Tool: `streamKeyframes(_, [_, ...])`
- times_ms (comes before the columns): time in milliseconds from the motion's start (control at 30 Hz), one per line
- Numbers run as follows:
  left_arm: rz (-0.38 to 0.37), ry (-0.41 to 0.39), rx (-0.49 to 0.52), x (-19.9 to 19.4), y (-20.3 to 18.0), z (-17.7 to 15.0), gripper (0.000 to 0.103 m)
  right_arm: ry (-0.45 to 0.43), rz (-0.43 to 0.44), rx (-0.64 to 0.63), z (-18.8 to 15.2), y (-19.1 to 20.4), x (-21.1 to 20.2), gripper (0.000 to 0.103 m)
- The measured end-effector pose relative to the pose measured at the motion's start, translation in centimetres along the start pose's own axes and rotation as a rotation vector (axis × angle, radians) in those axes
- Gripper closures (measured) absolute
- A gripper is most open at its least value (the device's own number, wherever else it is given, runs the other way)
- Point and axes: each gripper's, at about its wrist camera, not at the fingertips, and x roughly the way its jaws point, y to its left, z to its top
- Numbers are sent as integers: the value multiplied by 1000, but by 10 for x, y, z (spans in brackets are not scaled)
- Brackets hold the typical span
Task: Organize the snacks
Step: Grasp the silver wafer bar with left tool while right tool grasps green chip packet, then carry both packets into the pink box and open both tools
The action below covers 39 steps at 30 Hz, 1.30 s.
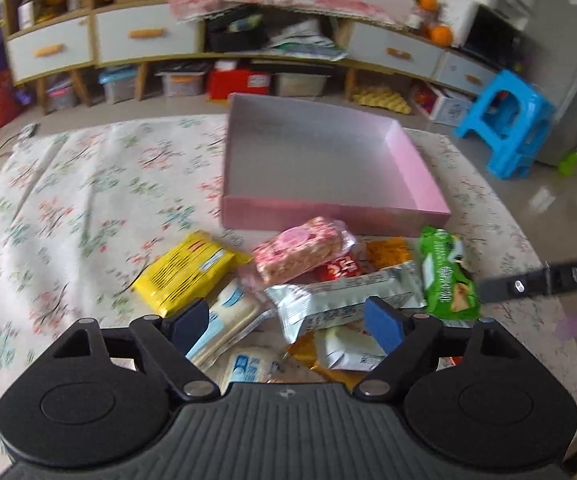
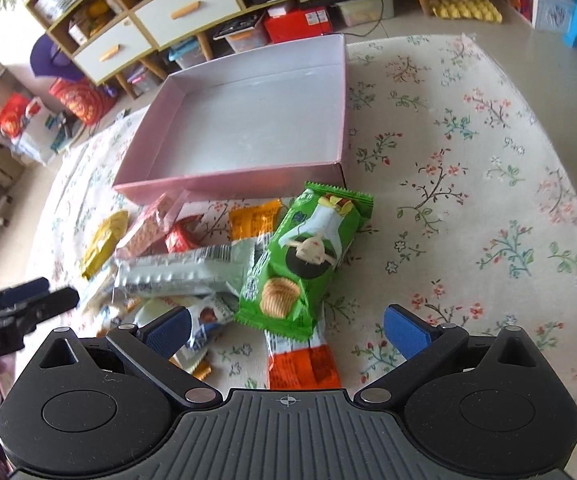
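**Snack pile in front of empty pink box, both grippers open above it**

A shallow pink box (image 1: 416, 172) is seen lying open on a flowered cloth (image 1: 88, 184); nothing is seen inside it. The snacks are heaped on the cloth just in front of its near wall, none in the box.

In the pile the following are noted: a yellow packet (image 1: 186, 270) at the left edge, a pink bar (image 1: 300, 250) in clear wrap resting on top near the box wall, a silver packet (image 1: 348, 300) lying across the middle, and a green packet (image 2: 300, 256) at the right edge, overlapping the silver one. An orange packet (image 2: 254, 218) is partly covered behind them.

The left gripper (image 1: 288, 326) is held over the near side of the pile, fingers spread, nothing pinched between them. The right gripper (image 2: 288, 334) is held over the near end of the green packet, fingers spread wide and clear of it.

A blue stool (image 1: 508, 124) is seen on the floor beyond the cloth.
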Motion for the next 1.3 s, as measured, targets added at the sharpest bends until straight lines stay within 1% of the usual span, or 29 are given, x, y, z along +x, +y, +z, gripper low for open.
streamKeyframes(33, [-13, -3, 39, 3, -3, 2, 23, -4, 7, 18, 3, -2, 1, 1])
streamKeyframes(67, [-18, -7, 83, 6, -7, 2, 27, -6, 8, 29, 6, -3, 3, 1])
streamKeyframes(133, [-22, -11, 168, 14, -16, 2, 31, -9, 7, 49, 11, -5, 7, 3])
streamKeyframes(167, [-26, -7, 204, 19, -20, 2, 35, -4, 8, 61, 14, -5, 9, 4])
streamKeyframes(267, [-70, 18, 279, 31, -30, 0, 44, 7, 1, 73, 17, -4, 17, 7])
streamKeyframes(400, [-75, 41, 374, 42, -40, -3, 46, 11, -18, 79, 22, -2, 26, 11])
streamKeyframes(500, [-51, 37, 448, 46, -50, -5, 46, 14, -39, 86, 23, -1, 30, 13])
streamKeyframes(600, [-27, 48, 483, 51, -53, -6, 44, 17, -63, 83, 24, 0, 35, 18])
streamKeyframes(667, [-14, 66, 489, 54, -55, -6, 44, 24, -71, 84, 23, 1, 39, 21])
streamKeyframes(733, [-9, 90, 492, 57, -57, -6, 44, 30, -79, 84, 22, 0, 42, 29])
streamKeyframes(800, [-12, 118, 497, 55, -59, -7, 44, 37, -82, 86, 21, -1, 43, 35])
streamKeyframes(833, [-14, 135, 499, 54, -60, -8, 44, 40, -80, 89, 21, -2, 43, 41])
streamKeyframes(867, [-18, 152, 495, 52, -60, -9, 44, 41, -76, 93, 21, -4, 43, 43])
streamKeyframes(933, [-32, 187, 475, 49, -61, -10, 45, 37, -75, 98, 20, -6, 40, 52])
streamKeyframes(1000, [-41, 210, 430, 48, -58, -9, 45, 33, -80, 104, 20, -8, 39, 54])
streamKeyframes(1067, [-41, 215, 382, 47, -54, -9, 51, 33, -79, 109, 20, -9, 38, 54])
streamKeyframes(1167, [-45, 231, 279, 49, -42, -6, 57, 29, -80, 106, 19, -8, 37, 55])
streamKeyframes(1300, [-72, 223, 179, 46, -31, -4, 63, 23, -81, 109, 19, -7, 36, 56])
